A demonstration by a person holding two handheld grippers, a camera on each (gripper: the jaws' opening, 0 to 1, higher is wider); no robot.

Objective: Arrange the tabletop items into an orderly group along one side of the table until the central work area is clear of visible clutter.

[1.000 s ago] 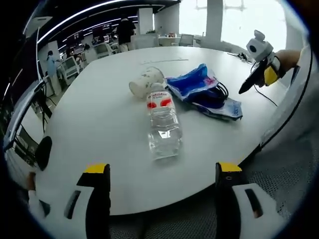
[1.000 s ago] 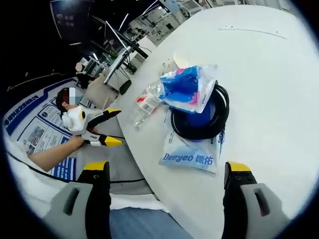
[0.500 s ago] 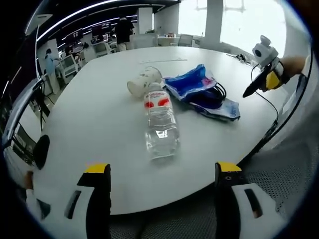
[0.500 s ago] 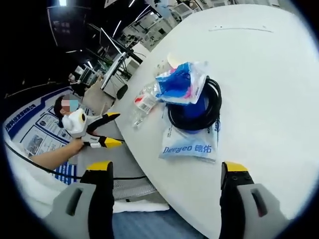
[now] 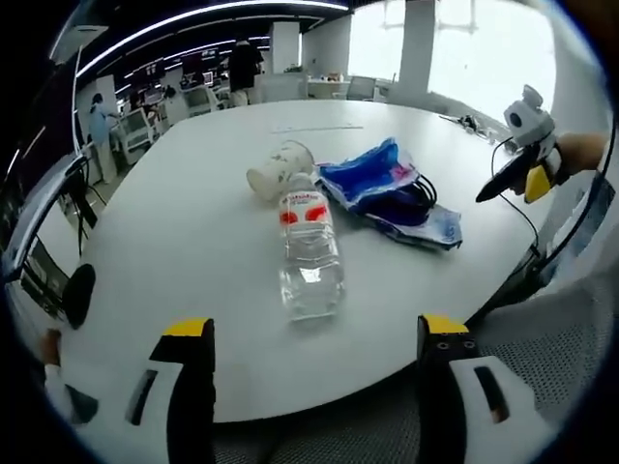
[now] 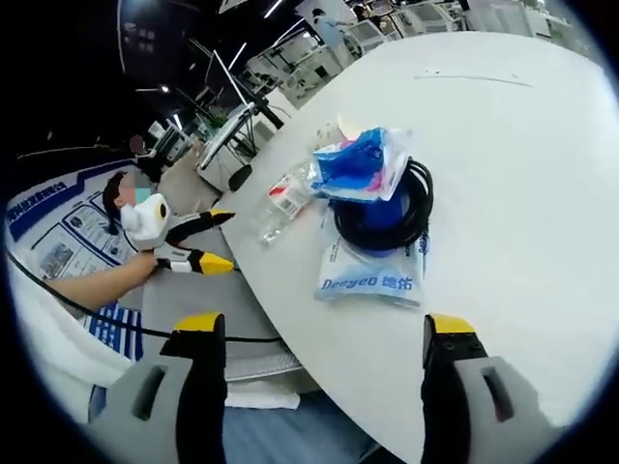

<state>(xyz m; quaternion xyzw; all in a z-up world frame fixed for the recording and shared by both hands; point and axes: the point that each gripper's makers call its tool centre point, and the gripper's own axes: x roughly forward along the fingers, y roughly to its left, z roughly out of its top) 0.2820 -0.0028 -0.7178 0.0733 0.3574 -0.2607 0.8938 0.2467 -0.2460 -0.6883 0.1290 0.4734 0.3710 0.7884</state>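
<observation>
The table (image 5: 193, 242) has a smooth, matt white top. The bottle (image 5: 309, 246) is clear, glossy plastic with a red and white label, the cup (image 5: 276, 166) beside it looks like pale matt paper, and the bag (image 6: 372, 280) is thin, crinkled, shiny plastic film in blue and white. The cable (image 6: 387, 217) coiled there is black with a smooth rubbery look.

A large white round table (image 5: 193, 222) takes up the middle of the left gripper view. Bright windows (image 5: 455, 48) glow at upper right. Desks with monitors (image 5: 198, 95) stand at upper left under ceiling light strips (image 5: 193, 19). Blue wall posters (image 6: 68, 217) sit at left in the right gripper view.
</observation>
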